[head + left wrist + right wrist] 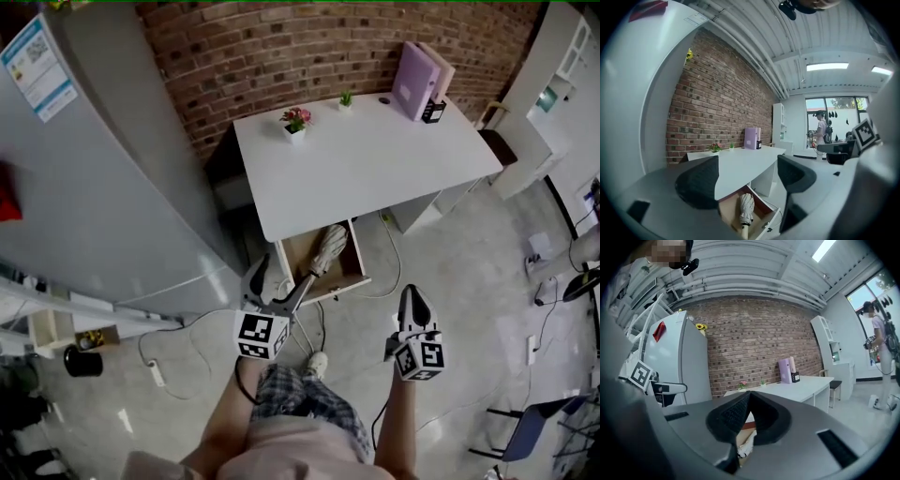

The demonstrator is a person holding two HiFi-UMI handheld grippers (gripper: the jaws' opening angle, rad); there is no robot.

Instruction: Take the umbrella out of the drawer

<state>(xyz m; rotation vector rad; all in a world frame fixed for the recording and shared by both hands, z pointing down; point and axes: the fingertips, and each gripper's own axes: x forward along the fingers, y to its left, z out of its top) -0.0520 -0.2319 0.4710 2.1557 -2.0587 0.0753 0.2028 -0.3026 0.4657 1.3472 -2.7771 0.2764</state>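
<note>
Looking steeply down on a white tabletop against the brick wall, the drawer under its near edge pulled right out. Lying lengthwise inside: the umbrella, folded and pale, canopy toward the back, handle toward the open front. Handy placement, that, offering the handle to a reach from the front.

Over to the left gripper: jaws spread wide, nothing between the pads, aimed along the drawer so as to frame the umbrella in the gap, lower and farther off. Not touching it, by the look of things; just short of the drawer front in the head view. Reads as lining up for a pinch, probably near the handle end.

Right gripper next: jaws pressed together on nothing, hanging off to the side over the floor, well apart from the drawer. Parked clear, most likely, to leave room for the left.

At the back of the tabletop, a flower pot, a tiny green plant and purple folders, none in the way.

Task barely begun: drawer open, umbrella not yet lifted. Next calls for dropping into the drawer, closing across the narrow bundle, then lifting clear of the walls. Worth watching for soft fabric slipping, or the far end catching under the tabletop edge.
</note>
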